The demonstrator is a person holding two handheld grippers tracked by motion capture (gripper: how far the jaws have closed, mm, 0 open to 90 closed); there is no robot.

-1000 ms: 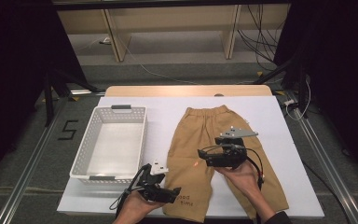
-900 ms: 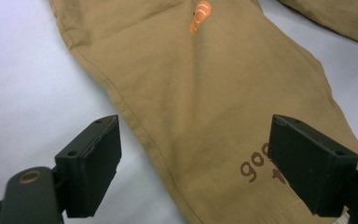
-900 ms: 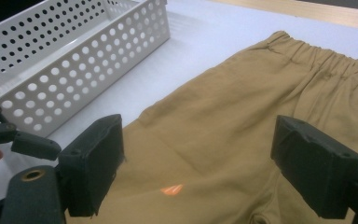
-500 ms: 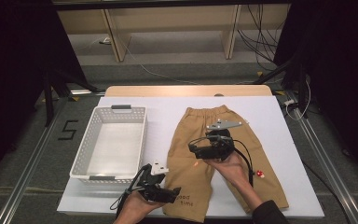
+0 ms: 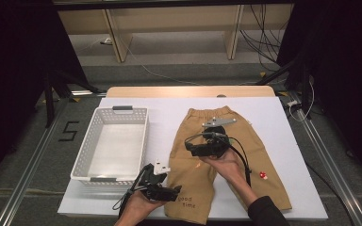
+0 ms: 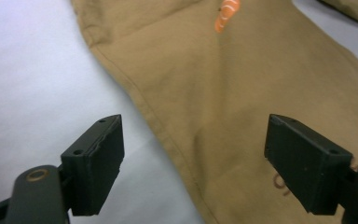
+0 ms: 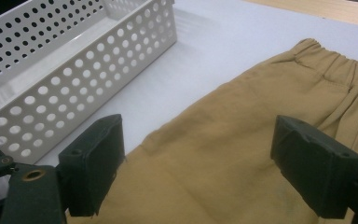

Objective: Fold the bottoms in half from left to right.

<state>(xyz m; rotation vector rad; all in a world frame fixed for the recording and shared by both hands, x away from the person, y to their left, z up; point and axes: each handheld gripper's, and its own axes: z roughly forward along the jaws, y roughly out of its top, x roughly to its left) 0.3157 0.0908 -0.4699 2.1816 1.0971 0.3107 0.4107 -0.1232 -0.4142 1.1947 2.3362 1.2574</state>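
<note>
We see the left gripper (image 5: 173, 192) with its fingers (image 6: 95, 163) spread wide, gripping nothing, straddling the outer side hem of the tan cotton trousers with an elastic waistband (image 5: 226, 160); one finger hangs over the white counter (image 5: 169, 117), the other over cloth. The right gripper (image 5: 195, 147) has fingers (image 7: 93, 168) just as wide apart, released, hovering over the upper part of the trousers near the waist, also straddling the cloth edge; we cannot tell if they touch the fabric.

The trousers lie flat on the counter, right of centre. Long axis runs from far to near: waistband at the far side, leg hems toward the person. The near left leg carries dark lettering, and a small orange mark (image 6: 227, 14) sits mid-leg. A white perforated plastic basket (image 5: 99, 165) stands just left of the trousers, not touching them.

Against the frame a second ago, we note the right gripper has moved further from the person and leftward, toward the waistband. The left gripper has stayed at the lower left leg edge.
</note>
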